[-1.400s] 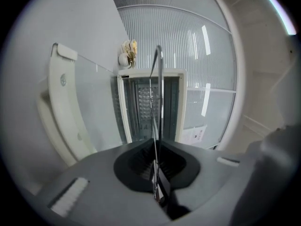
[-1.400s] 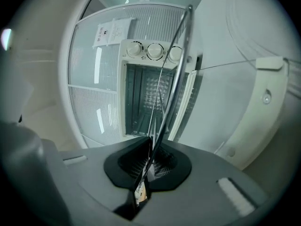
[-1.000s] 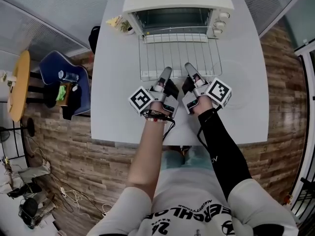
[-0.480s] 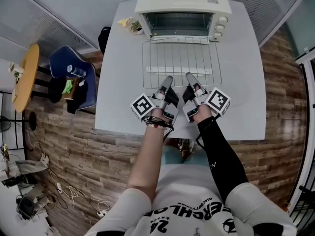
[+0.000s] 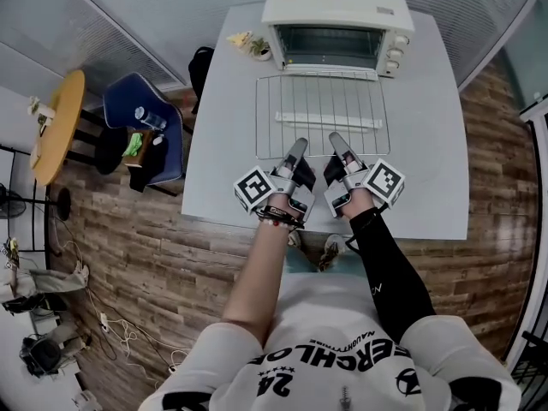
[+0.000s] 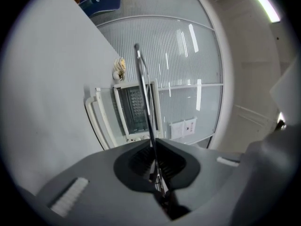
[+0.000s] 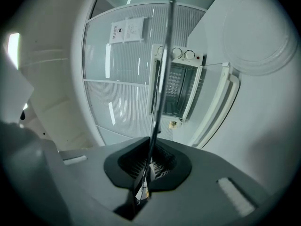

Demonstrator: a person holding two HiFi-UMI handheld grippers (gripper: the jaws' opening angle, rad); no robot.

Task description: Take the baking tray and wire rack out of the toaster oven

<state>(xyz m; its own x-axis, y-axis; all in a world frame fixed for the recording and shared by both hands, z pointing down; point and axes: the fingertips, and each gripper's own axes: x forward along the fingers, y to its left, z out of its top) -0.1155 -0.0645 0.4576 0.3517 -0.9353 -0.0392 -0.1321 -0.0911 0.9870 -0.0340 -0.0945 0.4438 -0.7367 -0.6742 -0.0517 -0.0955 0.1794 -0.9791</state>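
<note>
Now the left hand-held gripper [image 5: 297,146] is pinched right down on the near edge wire of the wire rack [image 5: 321,110]. The right hand-held gripper [image 5: 336,139], just beside it at 3 o'clock, has the same edge nipped between its closed jaws. Each gripper view confirms it: a thin wire runs straight out from between the pads, with the jaws as good as together on it.

From the pair, the rack stretches away toward 12 o'clock, carried roughly level above the desk [image 5: 218,144]. And here's the change: a second ago its far edge lay over the dropped oven door [image 5: 330,70], right at the mouth. Both hands have drawn back toward the body and a touch upward. The far edge now sits at the door's outer lip, all but clear.

Beyond it at 12 o'clock stands the toaster oven [image 5: 336,11], door open. So the rack is, by my reading, out, and it wants setting down on the desk. The baking tray I can't make out from here. If it's inside, that's the half of the job left. Off at 9 o'clock there's a blue chair [image 5: 128,114] beside the desk, out of play.
</note>
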